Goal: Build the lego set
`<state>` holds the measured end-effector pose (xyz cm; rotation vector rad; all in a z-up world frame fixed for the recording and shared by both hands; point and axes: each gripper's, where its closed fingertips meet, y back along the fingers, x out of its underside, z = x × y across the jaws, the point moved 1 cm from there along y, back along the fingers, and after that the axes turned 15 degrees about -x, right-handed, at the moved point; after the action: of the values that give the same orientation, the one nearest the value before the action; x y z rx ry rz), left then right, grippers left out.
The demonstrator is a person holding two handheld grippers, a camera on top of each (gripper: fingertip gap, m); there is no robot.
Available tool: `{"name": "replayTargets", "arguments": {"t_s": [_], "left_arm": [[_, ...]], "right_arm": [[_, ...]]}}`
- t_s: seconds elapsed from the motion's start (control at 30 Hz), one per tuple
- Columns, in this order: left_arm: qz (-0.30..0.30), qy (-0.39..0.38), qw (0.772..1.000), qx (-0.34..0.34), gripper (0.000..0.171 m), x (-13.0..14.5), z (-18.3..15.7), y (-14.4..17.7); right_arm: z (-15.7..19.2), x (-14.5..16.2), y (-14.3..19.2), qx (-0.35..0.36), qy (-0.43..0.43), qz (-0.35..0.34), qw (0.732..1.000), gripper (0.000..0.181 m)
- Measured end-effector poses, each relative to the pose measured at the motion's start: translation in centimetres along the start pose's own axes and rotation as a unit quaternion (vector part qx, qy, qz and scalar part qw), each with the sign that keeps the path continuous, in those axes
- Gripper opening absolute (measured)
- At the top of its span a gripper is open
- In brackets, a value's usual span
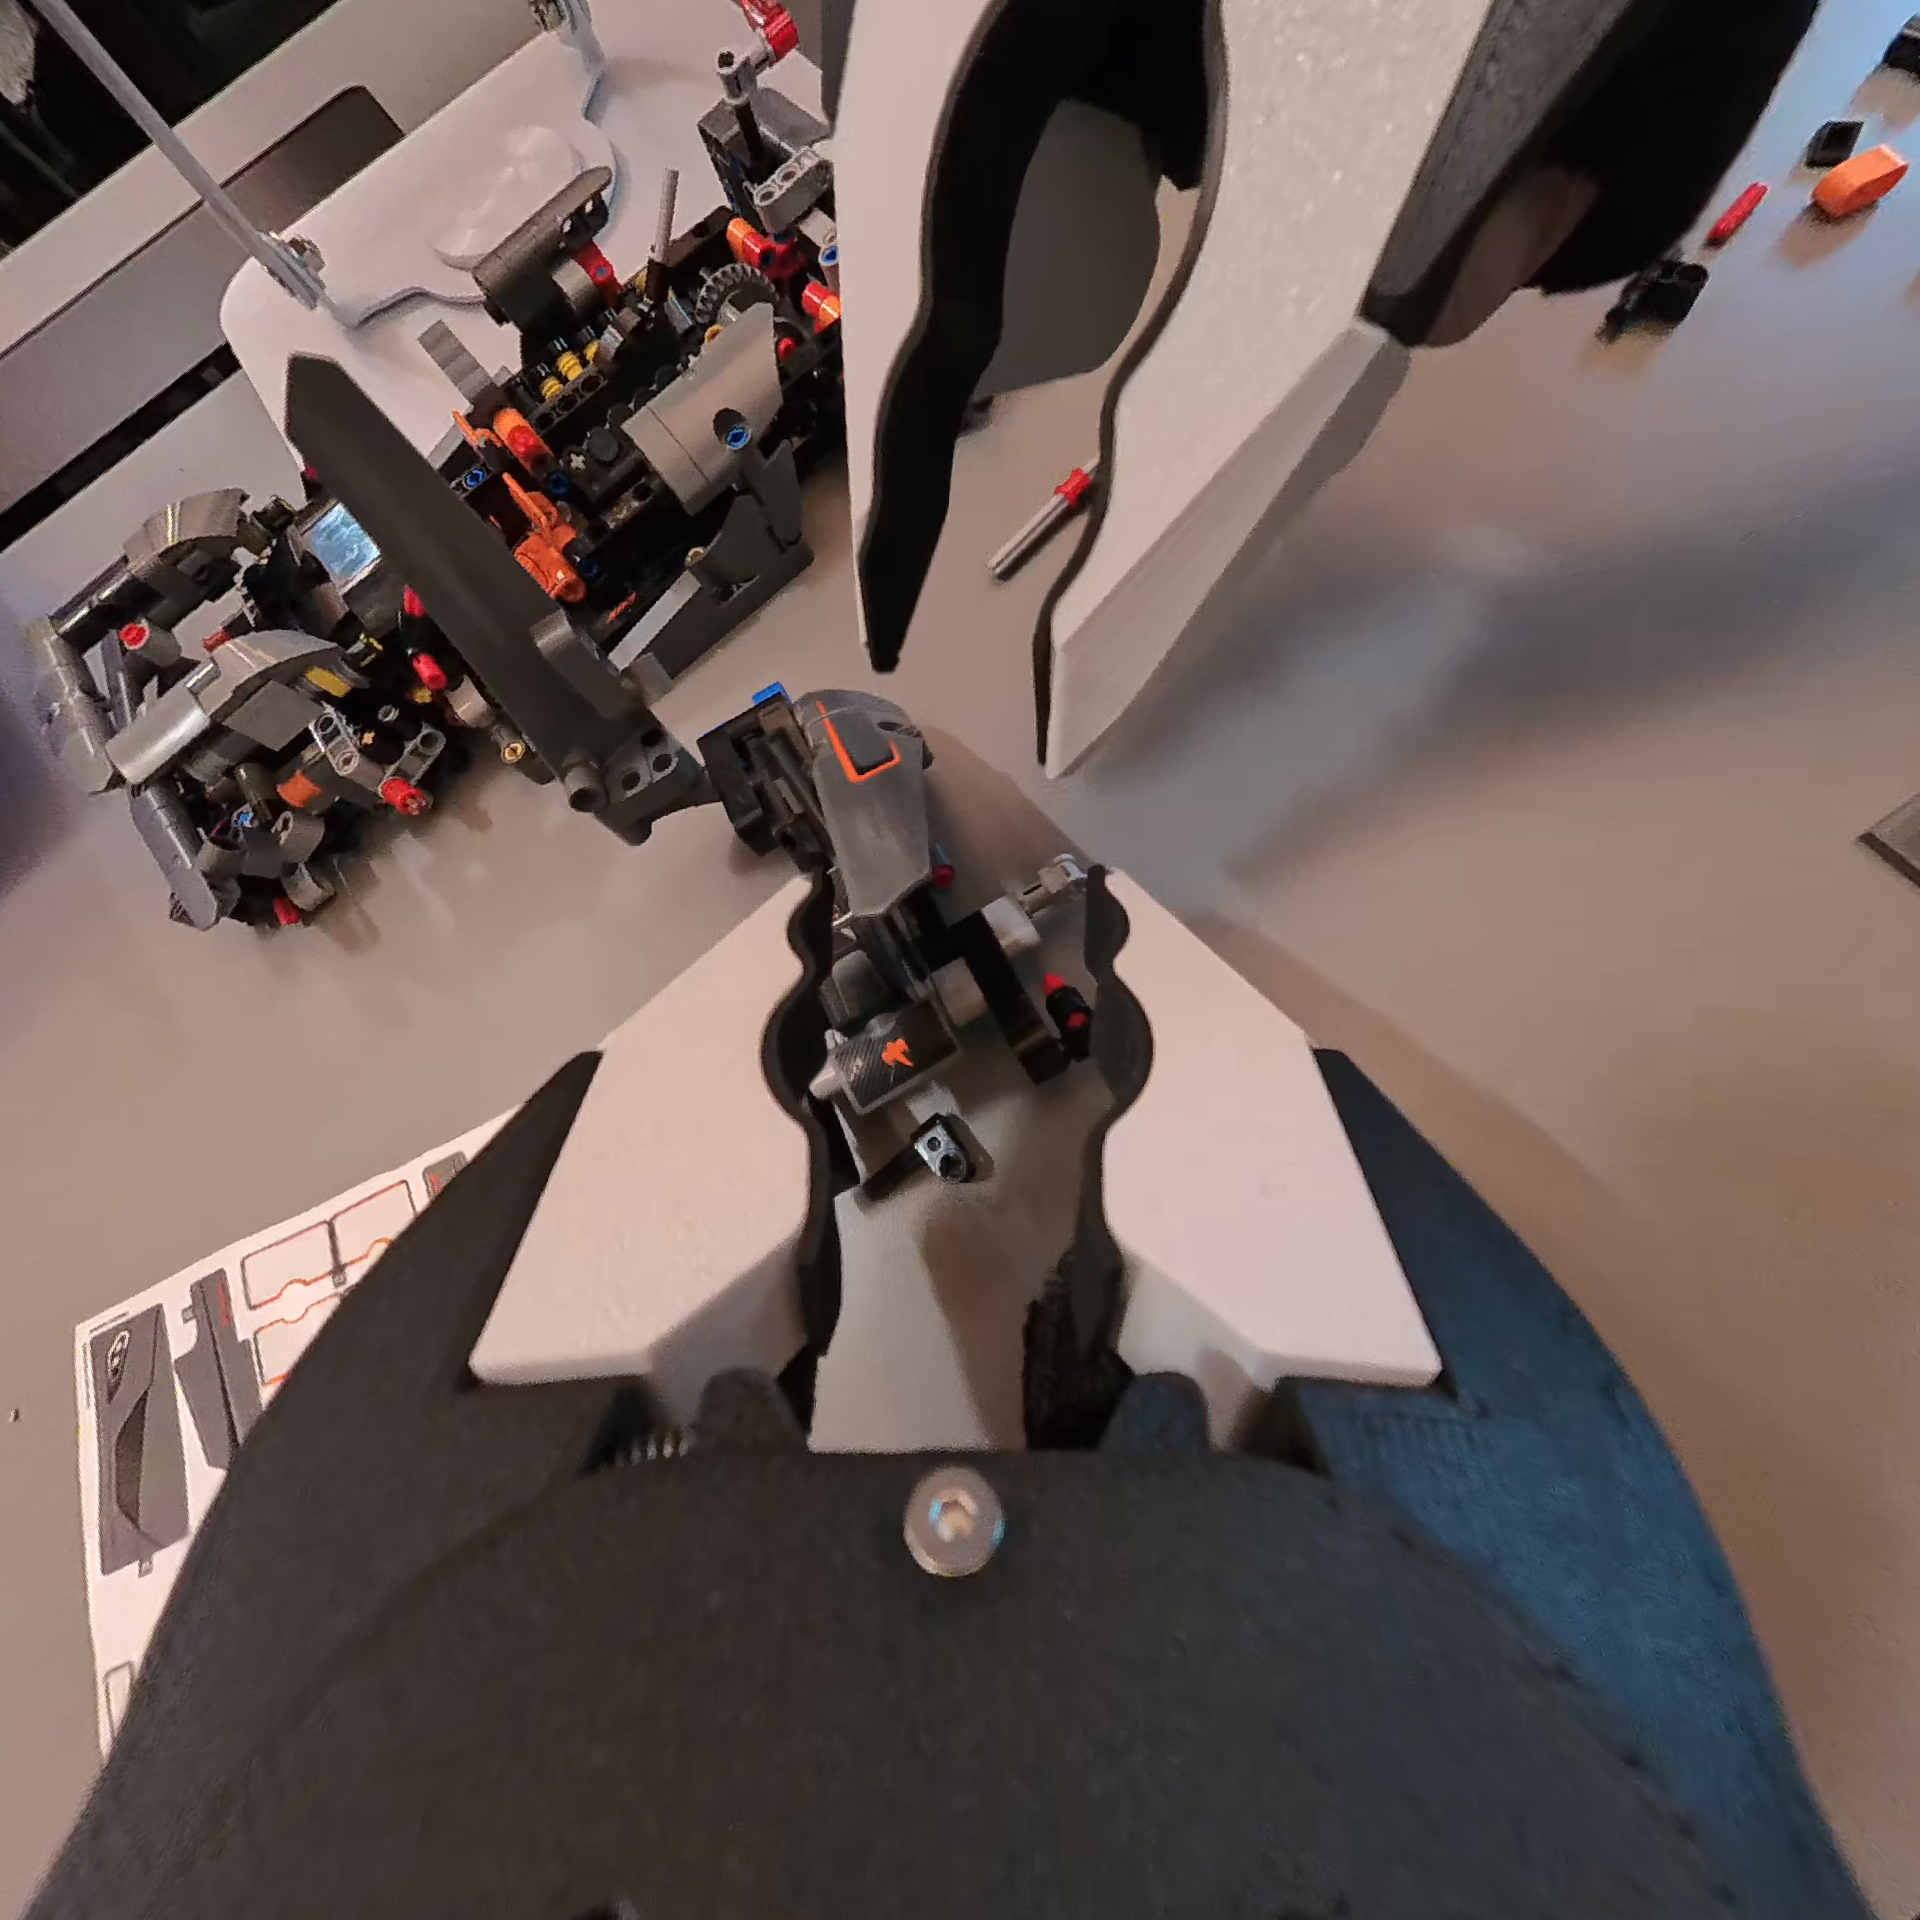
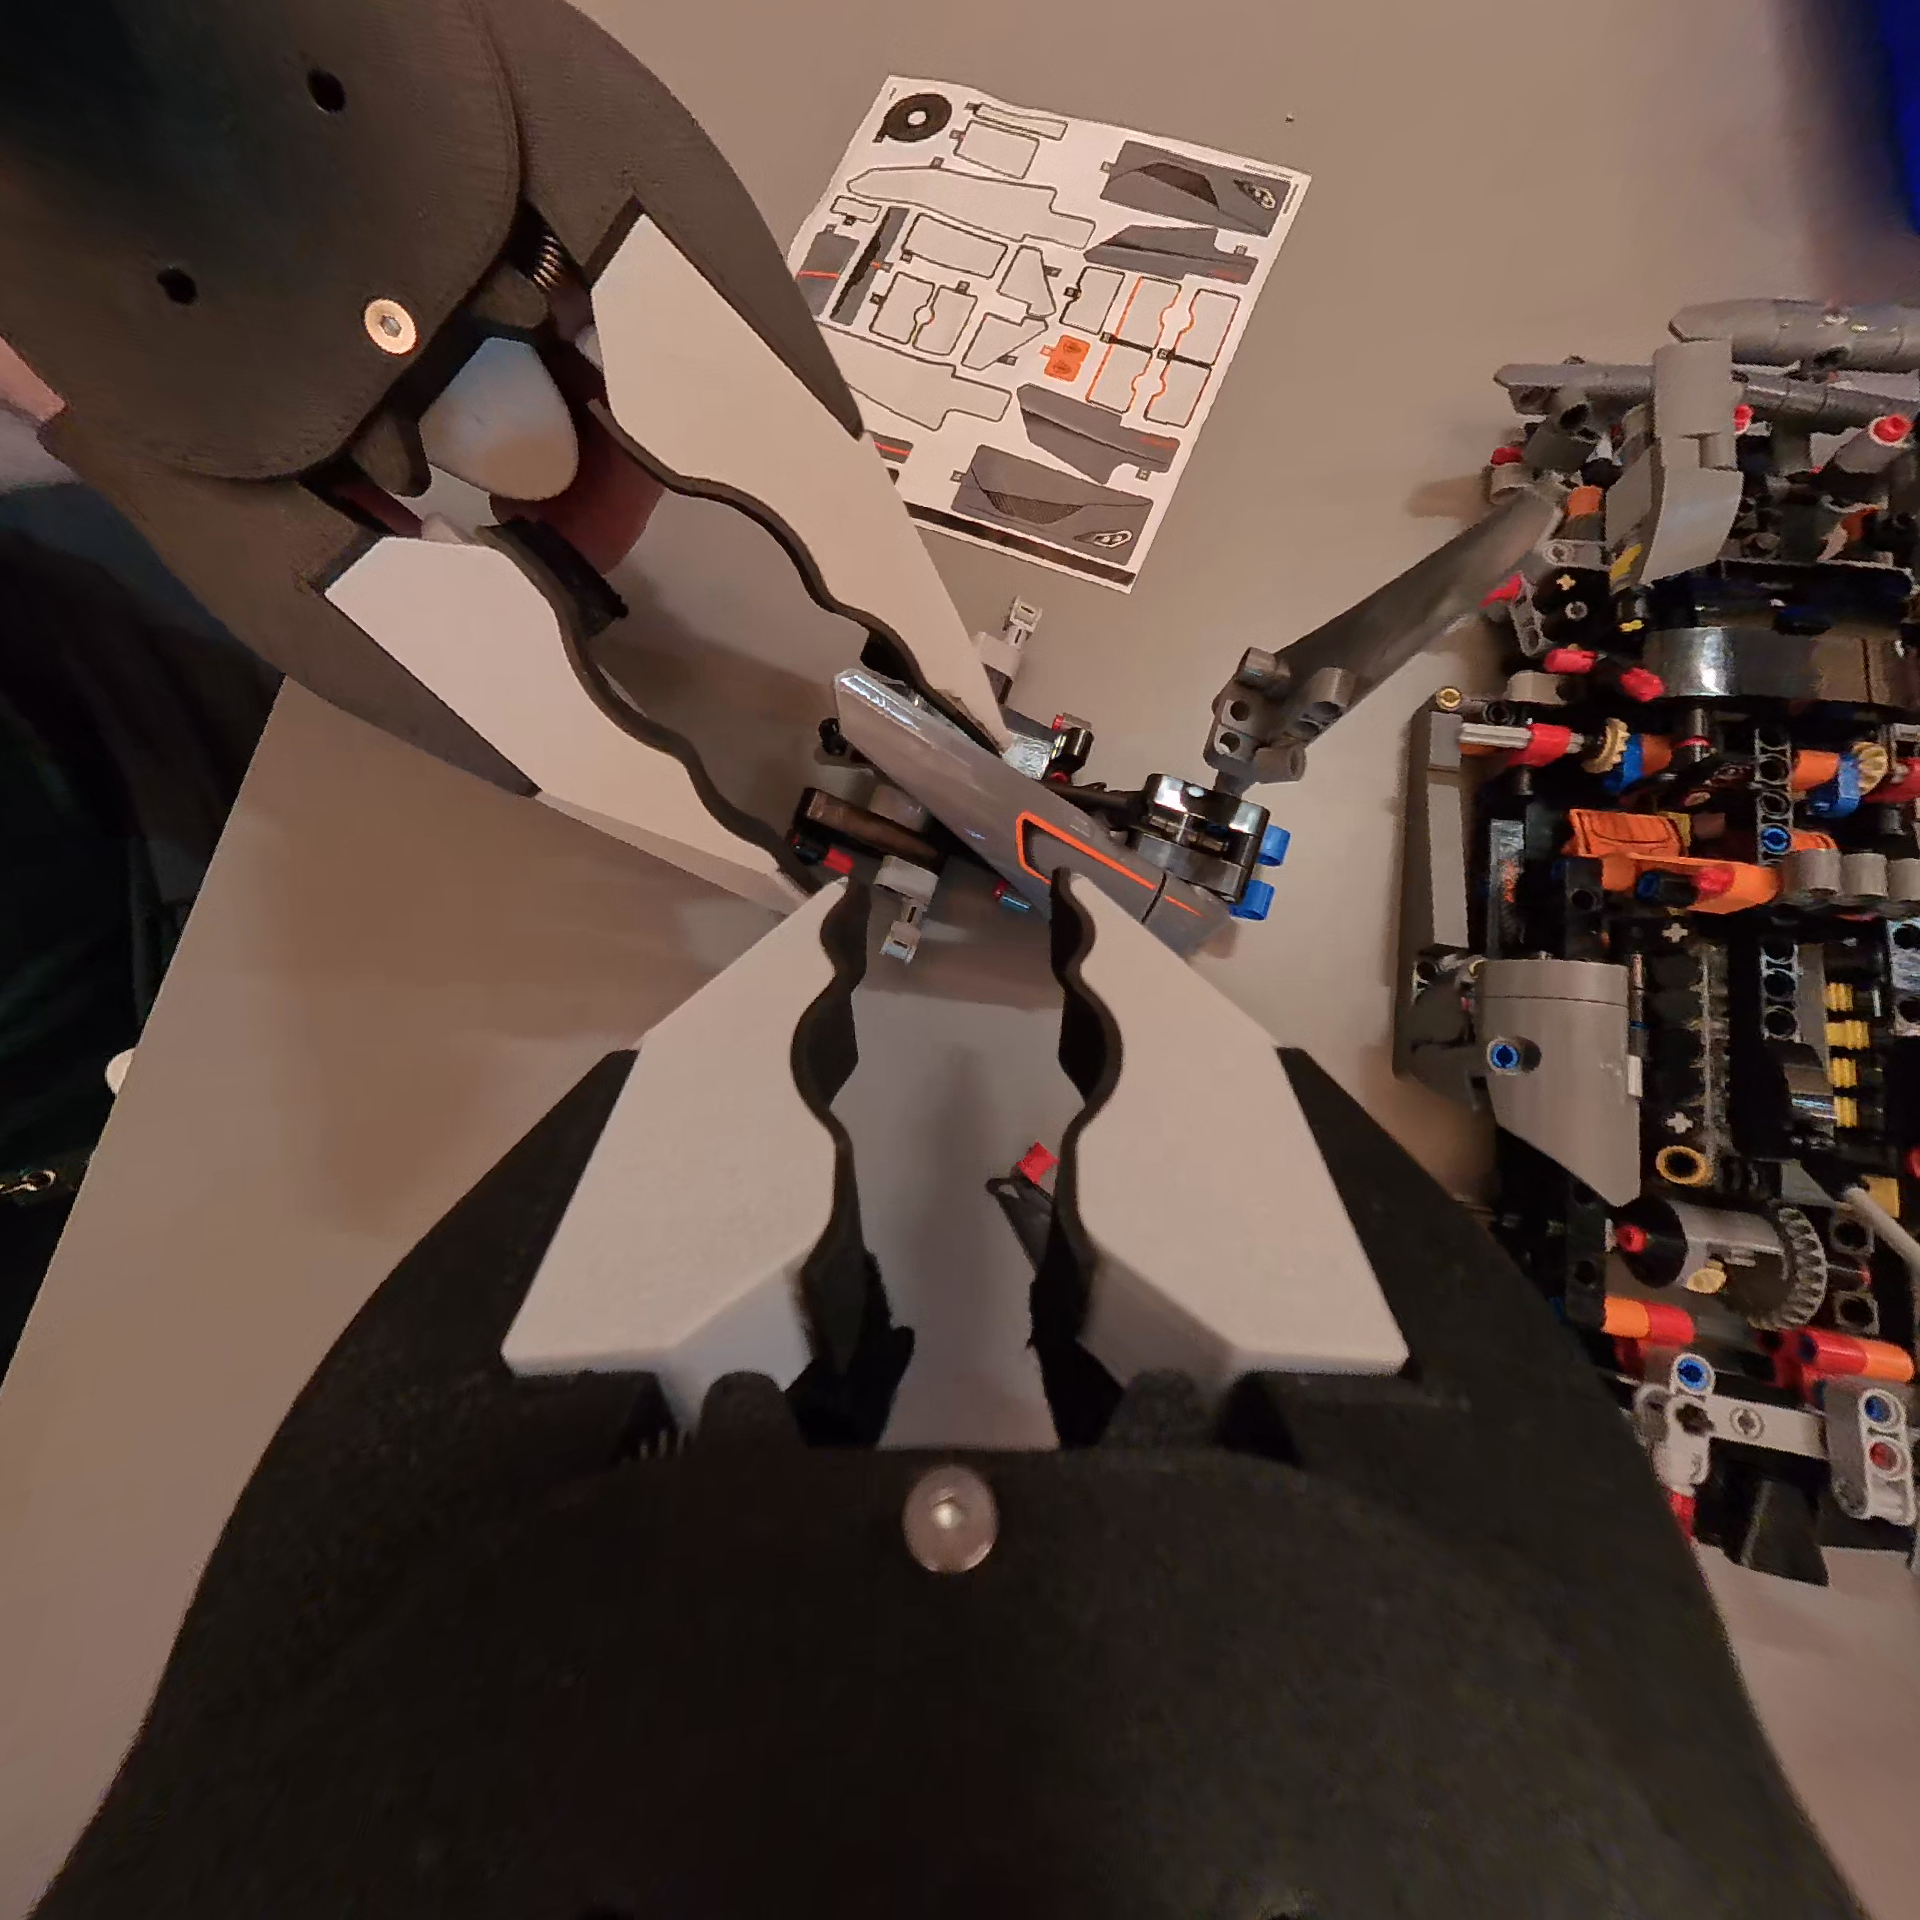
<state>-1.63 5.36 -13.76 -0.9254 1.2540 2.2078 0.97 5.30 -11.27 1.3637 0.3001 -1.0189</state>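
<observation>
Both tools meet subassembly (image 1: 883,831) (underside hidden), right agape.

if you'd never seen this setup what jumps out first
First the two white-fingered grippers meeting mid-table: the left gripper is clamped on a small grey sub-assembly with orange trim, while the right gripper stands open at its edge. Next, the big half-built chassis, dense with red, orange and blue pins, beside them, and a sticker sheet lying flat on the table beyond.
</observation>
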Motion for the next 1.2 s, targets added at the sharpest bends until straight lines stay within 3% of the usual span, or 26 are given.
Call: {"name": "replayTargets", "arguments": {"t_s": [1.0,1.2], "left_arm": [[0.006,0.003,1.0,-0.015,0.046,0.5,0.6,1.0],[0.005,0.002,1.0,-0.016,0.037,0.3,0.4,1.0]], "right_arm": [[-0.6,-0.2,1.8,0.023,-0.015,-0.013,1.0,0.036],[-1.2,0.1,2.4,0.032,-0.031,-0.018,0.999,0.036]]}}
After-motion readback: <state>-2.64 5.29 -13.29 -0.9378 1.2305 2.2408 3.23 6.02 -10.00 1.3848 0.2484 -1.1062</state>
